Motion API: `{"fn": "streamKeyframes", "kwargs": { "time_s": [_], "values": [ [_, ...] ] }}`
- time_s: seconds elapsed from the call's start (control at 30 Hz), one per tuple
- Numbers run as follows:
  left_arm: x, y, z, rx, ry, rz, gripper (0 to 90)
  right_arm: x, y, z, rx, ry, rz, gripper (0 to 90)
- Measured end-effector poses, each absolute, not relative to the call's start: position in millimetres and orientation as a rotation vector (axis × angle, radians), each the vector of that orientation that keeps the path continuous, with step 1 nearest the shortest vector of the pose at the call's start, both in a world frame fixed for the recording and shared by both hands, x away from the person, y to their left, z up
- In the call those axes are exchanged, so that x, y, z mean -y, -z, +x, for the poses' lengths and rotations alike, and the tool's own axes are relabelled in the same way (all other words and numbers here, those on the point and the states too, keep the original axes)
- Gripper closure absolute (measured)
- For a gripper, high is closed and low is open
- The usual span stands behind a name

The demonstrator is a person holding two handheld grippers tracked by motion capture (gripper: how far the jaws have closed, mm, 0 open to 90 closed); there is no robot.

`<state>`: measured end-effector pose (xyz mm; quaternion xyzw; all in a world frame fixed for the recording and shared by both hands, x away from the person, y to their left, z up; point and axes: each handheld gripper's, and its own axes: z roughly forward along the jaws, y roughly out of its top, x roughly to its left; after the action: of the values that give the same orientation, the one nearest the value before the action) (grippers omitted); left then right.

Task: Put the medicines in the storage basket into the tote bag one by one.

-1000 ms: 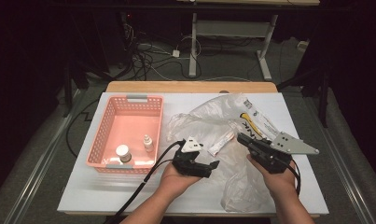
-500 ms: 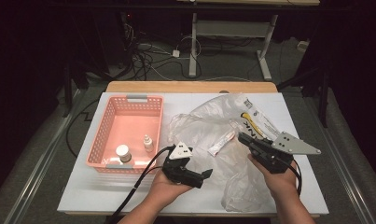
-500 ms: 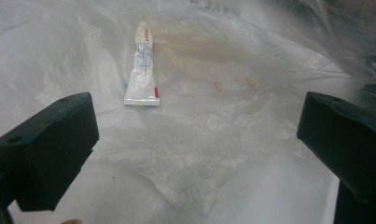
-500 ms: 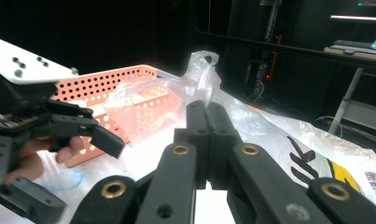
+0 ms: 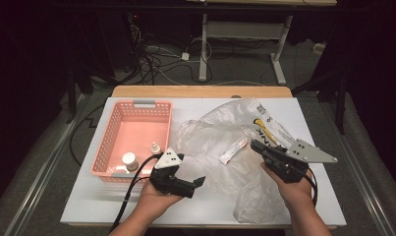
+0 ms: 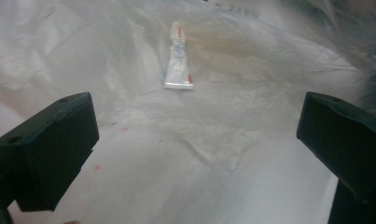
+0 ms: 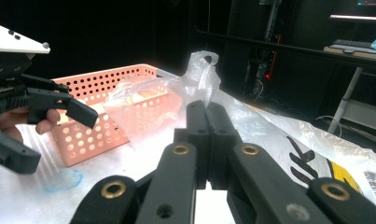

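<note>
A crumpled clear plastic bag (image 5: 220,132) lies across the middle of the white table. A small white tube (image 5: 233,151) rests on it. My left gripper (image 5: 195,186) hovers near the table's front edge, pointing right toward the bag. Its jaws have just been opening and stand wide open with nothing between them. In the left gripper view (image 6: 197,107) the tube (image 6: 178,58) lies well ahead on the bag's film. My right gripper (image 5: 255,145) is at the bag's right side. Its jaws (image 7: 206,106) are shut, with the bag's film (image 7: 202,70) tented up at their tips.
A pink perforated basket (image 5: 107,147) stands at the left and holds a white bottle (image 5: 129,160) and a small dropper bottle (image 5: 156,146). A printed yellow and black bag part (image 5: 267,129) lies at the back right. Cables trail off the front edge.
My left gripper has drawn back from the bag, leftward and toward the front edge, and its jaws have spread wider. The right gripper and the bag have stayed put.
</note>
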<state>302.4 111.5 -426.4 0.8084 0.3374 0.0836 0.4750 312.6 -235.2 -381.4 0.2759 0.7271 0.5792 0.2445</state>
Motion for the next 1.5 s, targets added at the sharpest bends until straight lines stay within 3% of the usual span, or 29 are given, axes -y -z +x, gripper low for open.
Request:
{"fn": "streamKeyframes", "kwargs": {
  "time_s": [1.5],
  "values": [
    [-231.0,420.3,311.5,-1.145,-0.401,1.851,0.0,239.3,381.2,313.5,-1.981,-1.597,0.756,90.0]
  ]
}}
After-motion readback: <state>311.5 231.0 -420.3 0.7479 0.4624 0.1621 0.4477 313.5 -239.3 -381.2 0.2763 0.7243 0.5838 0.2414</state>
